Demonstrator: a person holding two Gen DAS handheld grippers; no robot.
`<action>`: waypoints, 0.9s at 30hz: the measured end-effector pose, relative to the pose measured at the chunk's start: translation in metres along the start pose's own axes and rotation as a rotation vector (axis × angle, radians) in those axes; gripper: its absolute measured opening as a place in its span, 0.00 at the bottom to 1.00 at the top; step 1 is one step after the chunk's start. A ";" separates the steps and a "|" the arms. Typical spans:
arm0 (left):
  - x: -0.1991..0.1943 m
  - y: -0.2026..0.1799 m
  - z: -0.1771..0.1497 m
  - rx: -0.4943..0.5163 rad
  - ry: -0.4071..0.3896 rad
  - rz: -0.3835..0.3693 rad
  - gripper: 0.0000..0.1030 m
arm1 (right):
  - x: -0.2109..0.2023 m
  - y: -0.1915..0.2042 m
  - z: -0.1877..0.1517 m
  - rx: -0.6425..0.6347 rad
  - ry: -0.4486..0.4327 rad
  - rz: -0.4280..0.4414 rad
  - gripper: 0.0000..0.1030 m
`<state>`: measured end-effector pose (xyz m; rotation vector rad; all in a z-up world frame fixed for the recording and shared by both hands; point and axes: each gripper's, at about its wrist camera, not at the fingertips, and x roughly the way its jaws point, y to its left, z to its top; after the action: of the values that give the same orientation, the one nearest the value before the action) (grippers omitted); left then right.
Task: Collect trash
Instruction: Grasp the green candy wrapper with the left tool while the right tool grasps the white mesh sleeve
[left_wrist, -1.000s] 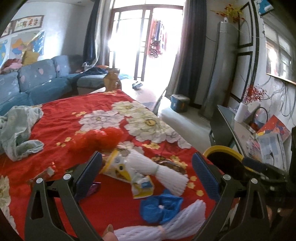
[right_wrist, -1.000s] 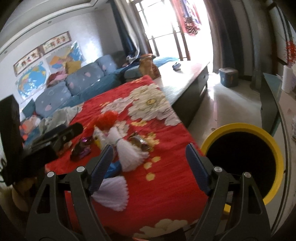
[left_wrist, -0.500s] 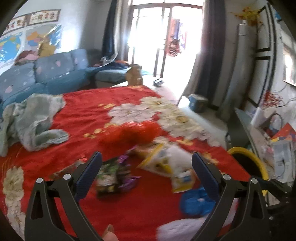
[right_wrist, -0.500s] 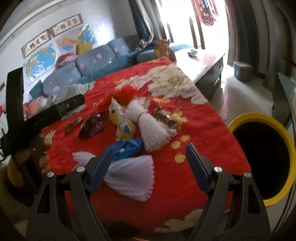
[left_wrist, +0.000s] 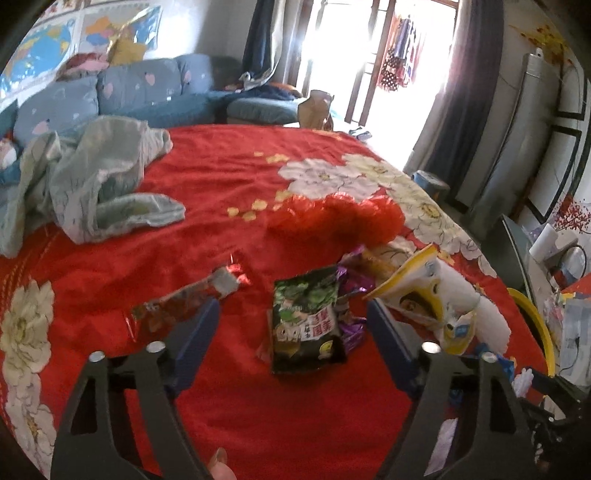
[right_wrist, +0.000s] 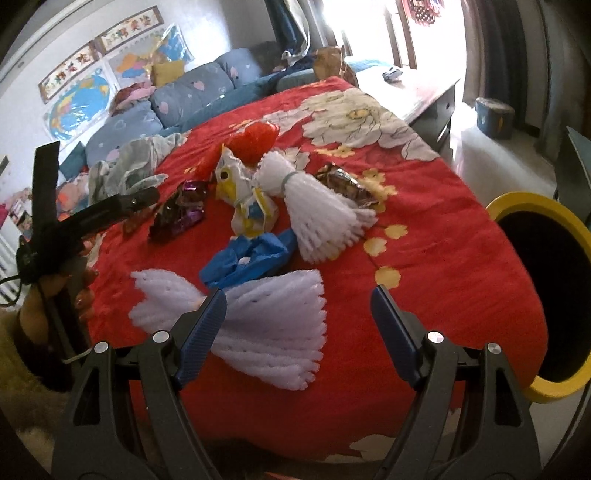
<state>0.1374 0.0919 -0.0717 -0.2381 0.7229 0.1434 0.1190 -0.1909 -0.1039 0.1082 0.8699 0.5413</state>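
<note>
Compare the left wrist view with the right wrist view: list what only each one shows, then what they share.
Left wrist only: the green snack bag lying between the left tool's closing jaws, not yet pinched, and a clear wrapper.

Right wrist only: the near foam net before the right tool, a brown wrapper, and the bin's dark opening.

Both: the red cloth, red net, yellow packet, grey garment.

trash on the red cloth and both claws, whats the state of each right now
left claw: closing, nothing gripped yet
right claw: open, empty
green snack bag: lying flat between the left claw's fingers
near white foam net: lying spread out
blue glove: crumpled
yellow-rimmed bin: open
</note>
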 end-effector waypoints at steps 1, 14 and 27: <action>0.002 0.001 -0.001 -0.004 0.006 -0.007 0.66 | 0.001 0.000 0.000 0.002 0.005 0.004 0.70; 0.020 -0.008 -0.012 0.027 0.087 -0.061 0.38 | 0.002 0.006 -0.001 -0.034 0.043 0.068 0.35; 0.009 0.003 -0.003 -0.014 0.058 -0.103 0.09 | -0.015 0.024 0.004 -0.106 0.027 0.105 0.11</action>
<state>0.1411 0.0945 -0.0801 -0.2933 0.7656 0.0440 0.1043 -0.1768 -0.0840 0.0500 0.8636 0.6877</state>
